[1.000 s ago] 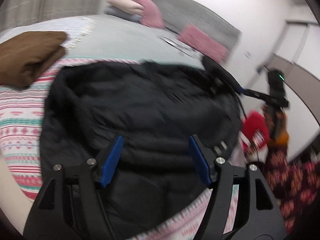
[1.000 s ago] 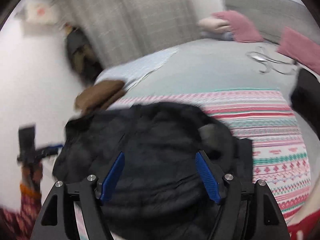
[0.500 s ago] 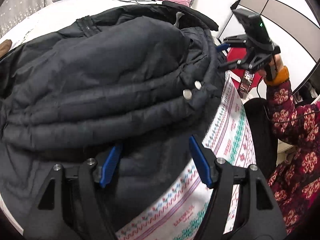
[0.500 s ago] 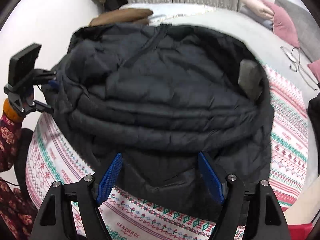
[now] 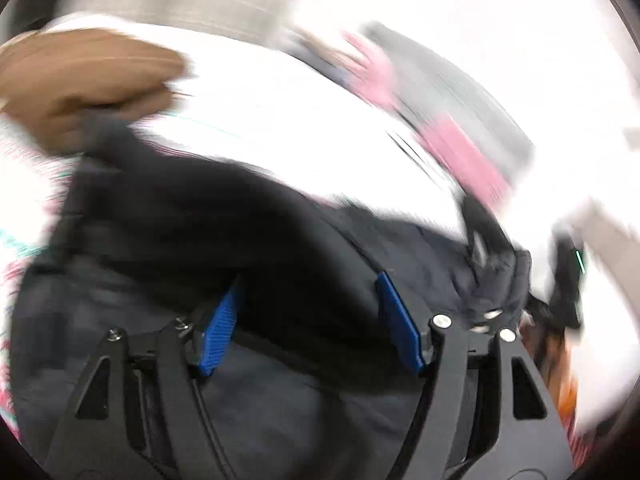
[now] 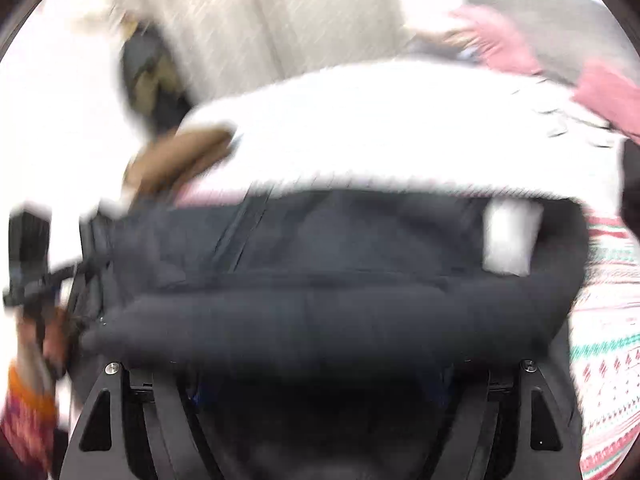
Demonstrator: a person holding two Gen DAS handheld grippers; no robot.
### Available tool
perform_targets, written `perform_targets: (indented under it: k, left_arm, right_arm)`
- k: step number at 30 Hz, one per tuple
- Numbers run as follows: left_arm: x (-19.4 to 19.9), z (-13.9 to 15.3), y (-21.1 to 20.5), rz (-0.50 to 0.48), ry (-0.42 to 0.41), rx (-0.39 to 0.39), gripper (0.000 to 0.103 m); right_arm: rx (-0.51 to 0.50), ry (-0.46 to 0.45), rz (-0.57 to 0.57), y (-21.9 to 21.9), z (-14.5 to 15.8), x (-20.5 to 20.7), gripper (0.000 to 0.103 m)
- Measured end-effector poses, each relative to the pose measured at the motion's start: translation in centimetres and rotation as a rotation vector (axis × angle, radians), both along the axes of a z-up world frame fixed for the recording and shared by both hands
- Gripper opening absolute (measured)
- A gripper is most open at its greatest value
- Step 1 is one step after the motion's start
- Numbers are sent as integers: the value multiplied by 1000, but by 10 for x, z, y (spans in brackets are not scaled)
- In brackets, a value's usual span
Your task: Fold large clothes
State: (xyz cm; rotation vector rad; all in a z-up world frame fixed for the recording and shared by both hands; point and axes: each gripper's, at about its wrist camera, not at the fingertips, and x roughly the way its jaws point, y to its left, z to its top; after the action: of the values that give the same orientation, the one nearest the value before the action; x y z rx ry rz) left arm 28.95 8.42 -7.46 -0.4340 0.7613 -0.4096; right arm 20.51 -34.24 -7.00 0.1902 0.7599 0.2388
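A large black puffer jacket (image 5: pixel 224 240) lies on the bed and fills the lower part of both views, which are blurred by motion. My left gripper (image 5: pixel 308 320) is open, its blue pads (image 5: pixel 218 332) wide apart with a thick fold of the jacket bulging between them. In the right wrist view the jacket (image 6: pixel 320 280) is bunched in thick rolls over my right gripper (image 6: pixel 320 392); its fingertips are hidden under the fabric. A white label (image 6: pixel 508 240) shows on the jacket's right side.
A folded brown garment (image 5: pixel 80 76) lies on the bed at the far left, also in the right wrist view (image 6: pixel 180 156). Pink pillows (image 5: pixel 460 152) and a grey headboard are at the back right. A patterned blanket (image 6: pixel 608 340) covers the bed edge.
Both cameras swung up from looking down on the jacket to a lower, level view. The jacket's front fold now rides over the right fingers and sits between the left pads.
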Motion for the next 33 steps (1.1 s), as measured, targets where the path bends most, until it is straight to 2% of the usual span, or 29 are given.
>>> perform_targets:
  k: [2, 4, 6, 8, 10, 12, 13, 14, 15, 16, 17, 18, 19, 21, 23, 24, 26, 28, 29, 30, 31, 32, 33]
  left_arm:
    - [0, 2, 26, 182, -8, 10, 69]
    - [-7, 11, 44, 285, -46, 55, 69]
    - [-12, 20, 56, 314, -54, 125, 70]
    - [-12, 21, 65, 308, -17, 174, 73]
    - [-3, 9, 70, 264, 81, 198, 76]
    - [5, -9, 76, 251, 177, 180, 76]
    - [9, -19, 75, 243, 221, 157, 73]
    - [10, -27, 77, 233, 241, 123, 66]
    - [11, -31, 78, 227, 245, 64, 49]
    - [8, -30, 74, 231, 237, 56, 35]
    - [9, -26, 73, 229, 209, 67, 25]
    - [5, -16, 68, 217, 144, 81, 15]
    - [1, -10, 65, 216, 100, 82, 10]
    - [-8, 6, 64, 210, -11, 40, 7]
    - [-3, 6, 67, 238, -46, 30, 7]
    - [3, 0, 66, 261, -42, 60, 9]
    - [17, -25, 61, 305, 30, 176, 13]
    - [26, -42, 59, 324, 82, 225, 26]
    - [26, -42, 58, 348, 92, 255, 30]
    - [24, -38, 57, 372, 92, 290, 40]
    - [22, -33, 57, 397, 87, 325, 45]
    - [16, -23, 54, 438, 65, 378, 46]
    - [12, -15, 50, 461, 44, 410, 47]
  right_arm:
    - [65, -83, -278, -35, 6, 8, 79]
    - [110, -125, -429, -61, 9, -2, 79]
    - [118, -139, -440, -78, 12, -11, 79]
    - [89, -107, -446, -93, 12, -17, 82]
    - [95, -51, -435, -99, 2, -16, 85]
    - [90, 32, -412, -102, -13, -10, 85]
    - [73, 69, -417, -102, -22, -7, 85]
    - [56, 96, -421, -103, -27, -5, 85]
    - [39, 120, -424, -100, -38, -1, 83]
    - [51, 111, -421, -99, -42, -1, 63]
    - [87, 102, -397, -97, -45, -1, 27]
    - [111, 96, -379, -94, -44, 3, 17]
    - [115, 69, -383, -93, -39, 2, 13]
    - [84, -35, -391, -89, -20, -1, 10]
    - [65, -94, -414, -89, -10, -4, 10]
    - [40, -103, -440, -91, -11, -3, 10]
    - [-32, -48, -491, -97, -27, 9, 10]
    - [-91, 64, -523, -103, -57, 23, 12]
    - [-94, 97, -527, -105, -64, 26, 18]
    - [-88, 110, -534, -108, -68, 26, 21]
    - [-97, 105, -554, -109, -65, 24, 28]
    - [-124, 100, -576, -109, -60, 22, 37]
    - [-178, 81, -611, -105, -50, 16, 41]
